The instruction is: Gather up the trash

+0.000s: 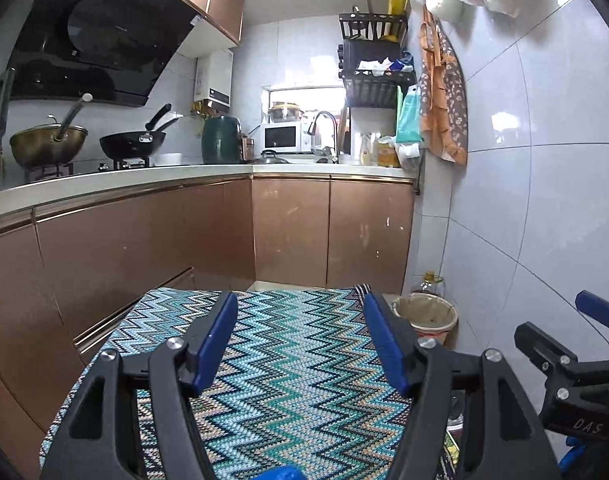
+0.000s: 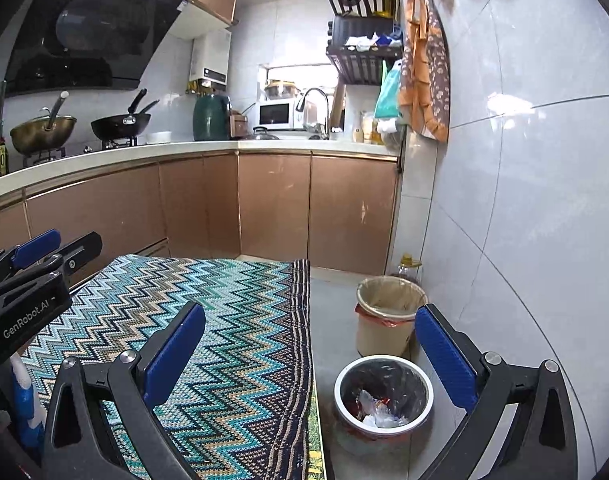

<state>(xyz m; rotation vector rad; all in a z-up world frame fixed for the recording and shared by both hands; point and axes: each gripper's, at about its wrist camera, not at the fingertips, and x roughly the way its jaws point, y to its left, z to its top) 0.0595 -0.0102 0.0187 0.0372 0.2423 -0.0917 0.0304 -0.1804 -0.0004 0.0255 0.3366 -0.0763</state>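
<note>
In the right wrist view a round bin with a white rim and black liner (image 2: 383,396) stands on the grey floor, with crumpled trash (image 2: 378,410) inside. Behind it stands a beige bin with a liner bag (image 2: 388,312), also seen in the left wrist view (image 1: 426,314). My right gripper (image 2: 310,332) is open and empty, above the floor and the rug edge, with the black-lined bin between its fingers. My left gripper (image 1: 300,326) is open and empty above the zigzag rug (image 1: 288,360). It shows at the left of the right wrist view (image 2: 36,256).
Brown kitchen cabinets (image 1: 288,232) with a white counter run along the left and back. A grey tiled wall (image 2: 524,200) is on the right. An oil bottle (image 2: 408,266) stands behind the beige bin. Pans, a microwave and a faucet are on the counter.
</note>
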